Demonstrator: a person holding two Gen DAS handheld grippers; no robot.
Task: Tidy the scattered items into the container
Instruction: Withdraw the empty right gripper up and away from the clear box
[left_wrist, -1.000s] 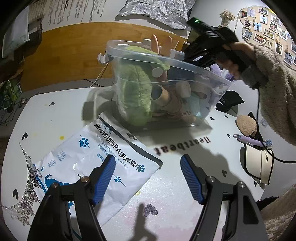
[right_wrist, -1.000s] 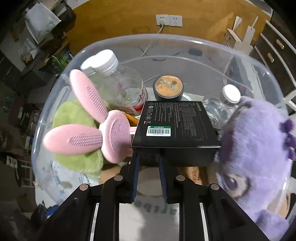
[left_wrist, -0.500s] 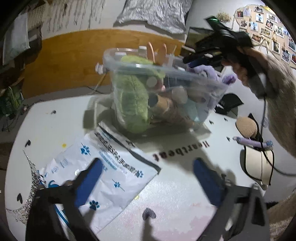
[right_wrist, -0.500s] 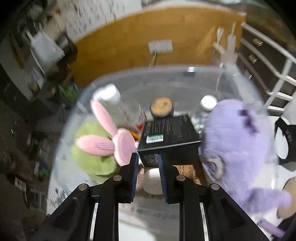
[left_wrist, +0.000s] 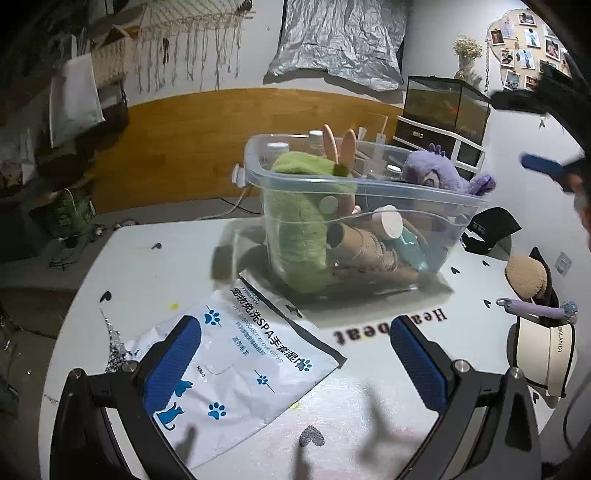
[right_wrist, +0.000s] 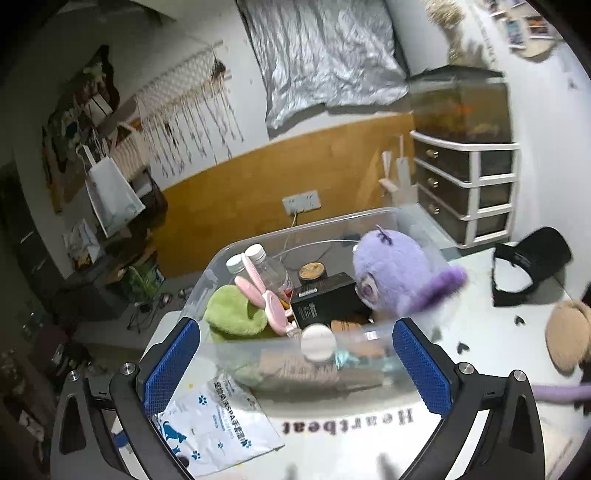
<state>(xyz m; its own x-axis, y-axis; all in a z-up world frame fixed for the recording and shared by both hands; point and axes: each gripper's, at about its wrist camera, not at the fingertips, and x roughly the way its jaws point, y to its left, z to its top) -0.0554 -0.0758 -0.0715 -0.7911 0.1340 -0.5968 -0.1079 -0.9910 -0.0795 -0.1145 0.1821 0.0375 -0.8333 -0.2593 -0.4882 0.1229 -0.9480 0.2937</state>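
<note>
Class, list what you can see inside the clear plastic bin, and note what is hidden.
Inside the clear bin: green plush, pink bunny-ear brush, two bottles, black box, round tin, purple plush. Whatever lies beneath them is covered.

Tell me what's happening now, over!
Left gripper open, empty. Right gripper jaws opening, nothing between them. Black box lies in clear bin. Wipes pack waits on table; nothing blocking.

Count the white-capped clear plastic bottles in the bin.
3: two side by side at the clear plastic bin's far-left corner, one behind the purple plush toy. Others may be hidden.
</note>
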